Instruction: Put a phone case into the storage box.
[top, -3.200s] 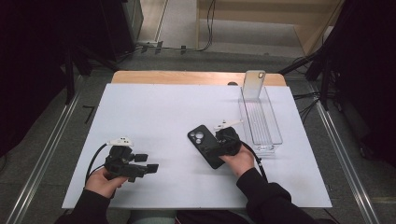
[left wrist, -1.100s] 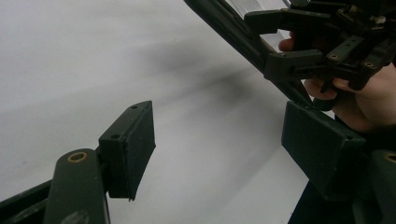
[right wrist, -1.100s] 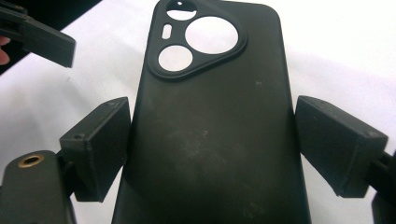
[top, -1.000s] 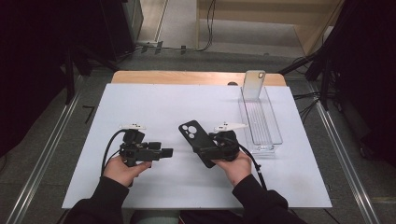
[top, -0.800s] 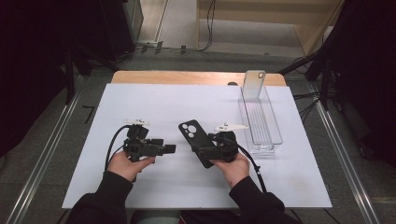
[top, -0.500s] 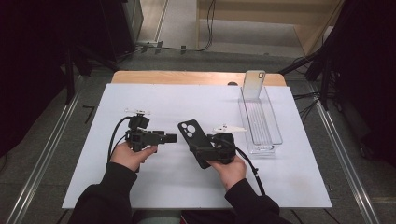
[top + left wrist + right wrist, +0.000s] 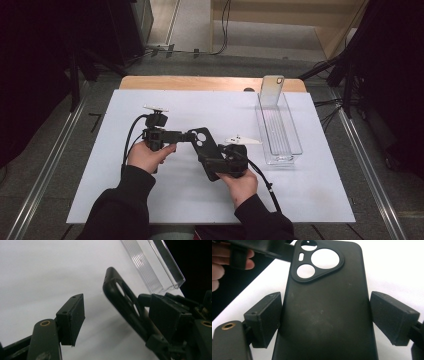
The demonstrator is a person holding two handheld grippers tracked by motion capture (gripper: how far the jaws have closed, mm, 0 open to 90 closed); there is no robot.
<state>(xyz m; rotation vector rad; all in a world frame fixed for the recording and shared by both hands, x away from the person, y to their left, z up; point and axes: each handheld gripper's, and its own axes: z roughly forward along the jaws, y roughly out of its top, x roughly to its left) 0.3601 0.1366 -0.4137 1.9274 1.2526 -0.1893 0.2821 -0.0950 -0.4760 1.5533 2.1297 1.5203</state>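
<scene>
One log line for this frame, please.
right gripper: holds black phone case | left gripper: jaws just closing further, case top between them, no grip yet

The phone case (image 7: 324,315) looks like soft black plastic, matt and smooth, with faint pale scuffs. The pads (image 7: 265,317) on the tongs beside the case are dull black and look rubbery. The box (image 7: 277,127) right of the case is clear, shiny plastic with fine ridges on its floor. The desk (image 7: 200,82) has a white, matt sheet and a bare wood strip behind the box.
</scene>
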